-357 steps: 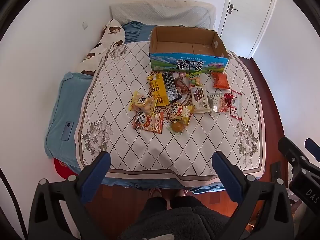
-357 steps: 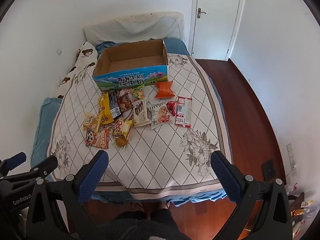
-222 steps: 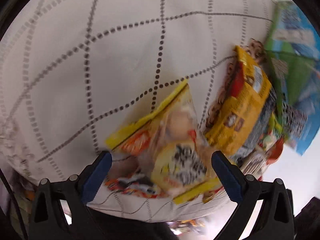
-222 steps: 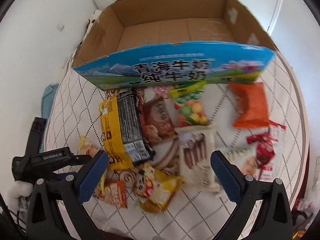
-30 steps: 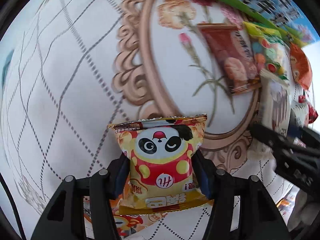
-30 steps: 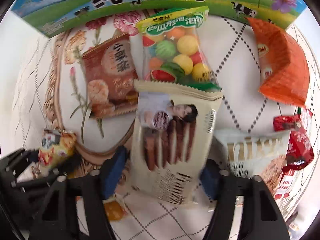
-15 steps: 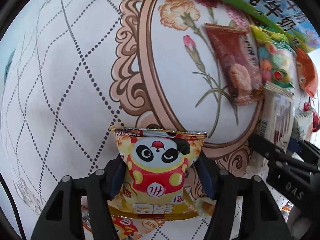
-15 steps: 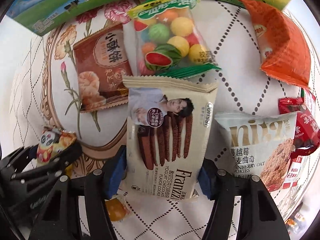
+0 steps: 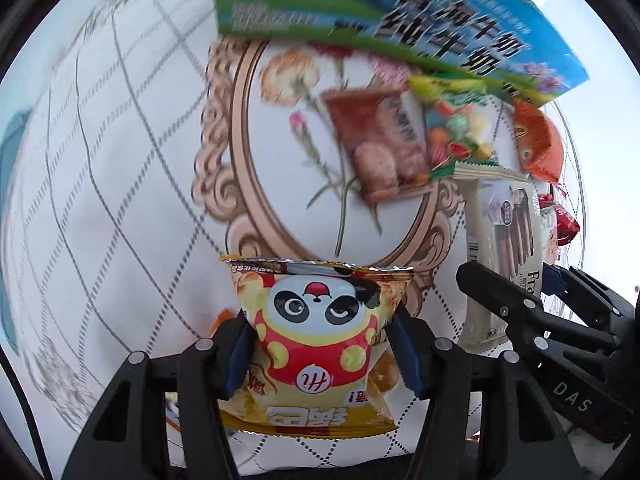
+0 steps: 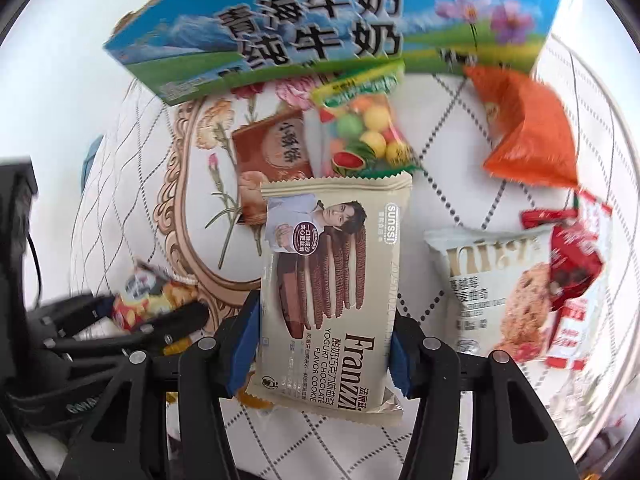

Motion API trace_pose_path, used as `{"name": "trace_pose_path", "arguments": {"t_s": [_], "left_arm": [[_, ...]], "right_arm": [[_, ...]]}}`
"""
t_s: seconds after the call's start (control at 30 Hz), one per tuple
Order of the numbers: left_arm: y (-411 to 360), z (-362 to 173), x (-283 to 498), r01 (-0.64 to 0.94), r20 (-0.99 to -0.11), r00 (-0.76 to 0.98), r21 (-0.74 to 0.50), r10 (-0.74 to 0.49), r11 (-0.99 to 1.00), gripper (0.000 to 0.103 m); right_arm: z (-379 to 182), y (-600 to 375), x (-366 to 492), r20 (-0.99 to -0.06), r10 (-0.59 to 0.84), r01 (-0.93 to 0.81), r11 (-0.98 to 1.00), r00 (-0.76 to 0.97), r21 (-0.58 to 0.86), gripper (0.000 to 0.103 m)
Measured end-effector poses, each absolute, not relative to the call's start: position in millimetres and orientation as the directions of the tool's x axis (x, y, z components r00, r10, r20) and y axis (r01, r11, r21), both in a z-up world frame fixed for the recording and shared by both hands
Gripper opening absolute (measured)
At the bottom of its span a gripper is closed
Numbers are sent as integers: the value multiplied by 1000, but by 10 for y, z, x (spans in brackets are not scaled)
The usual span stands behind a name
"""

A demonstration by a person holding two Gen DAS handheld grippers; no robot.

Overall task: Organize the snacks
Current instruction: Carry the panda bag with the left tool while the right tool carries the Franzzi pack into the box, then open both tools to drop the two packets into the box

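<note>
Left gripper (image 9: 322,354) clamped around panda snack bag (image 9: 320,340), right gripper (image 10: 322,346) around Franzzi cookie pack (image 10: 332,280).

Black plastic tool (image 9: 322,354) frames, blue pads (image 9: 236,354), silver screws, "DAS" marking.

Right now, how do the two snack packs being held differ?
The panda snack bag is yellow and red with a cartoon face; the Franzzi cookie pack is beige, taller, showing chocolate cookies. Left gripper holds the panda snack bag, right gripper the cookie pack. Both are clamped at their sides.
</note>
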State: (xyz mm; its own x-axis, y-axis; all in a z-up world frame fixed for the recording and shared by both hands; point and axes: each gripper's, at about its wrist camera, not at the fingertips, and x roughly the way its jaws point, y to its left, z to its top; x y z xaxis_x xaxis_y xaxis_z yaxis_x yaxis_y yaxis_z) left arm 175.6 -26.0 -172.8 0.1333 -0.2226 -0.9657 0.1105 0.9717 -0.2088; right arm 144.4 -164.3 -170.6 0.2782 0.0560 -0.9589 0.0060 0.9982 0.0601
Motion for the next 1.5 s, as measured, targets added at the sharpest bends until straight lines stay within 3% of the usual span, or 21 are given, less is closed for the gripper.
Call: {"name": "trace_pose_path", "arguments": {"t_s": [0.17, 0.37, 0.57, 0.8, 1.17, 1.3, 1.33, 1.4, 1.5], "left_arm": [[-193, -1326, 1799, 87, -944, 164, -276, -287, 957, 57], [-188, -283, 2143, 121, -870, 304, -370, -389, 921, 57], [-580, 324, 3155, 166, -833, 441, -290, -334, 943, 58], [-803, 206, 4239, 133, -885, 419, -161, -202, 978, 58], [-811, -504, 5141, 64, -953, 277, -105, -119, 992, 59], [-769, -651, 5285, 38, -958, 245, -143, -148, 989, 81], [-776, -661, 5292, 43, -958, 249, -136, -142, 990, 90], [-807, -671, 5274, 58, -958, 255, -118, -129, 991, 97], [-835, -681, 5213, 73, -957, 261, -111, -127, 991, 97]], "right_arm": [[-1406, -1794, 1462, -941, 116, 28, 991, 319, 132, 57], [-549, -1952, 1688, -868, 172, 3, 981, 466, 196, 57], [102, -2220, 2409, -807, 111, 11, 990, 580, 144, 57], [-29, -2625, 3424, -855, 15, 87, 994, 518, 70, 57], [-496, -2858, 4402, -912, -42, 136, 991, 407, 15, 60], [-621, -2856, 4554, -934, -14, 132, 991, 356, 35, 86], [-631, -2839, 4572, -934, -22, 129, 991, 357, 26, 88], [-648, -2816, 4595, -932, -18, 123, 992, 361, 28, 92], [-649, -2757, 4592, -929, -50, 112, 994, 367, -9, 93]]}}
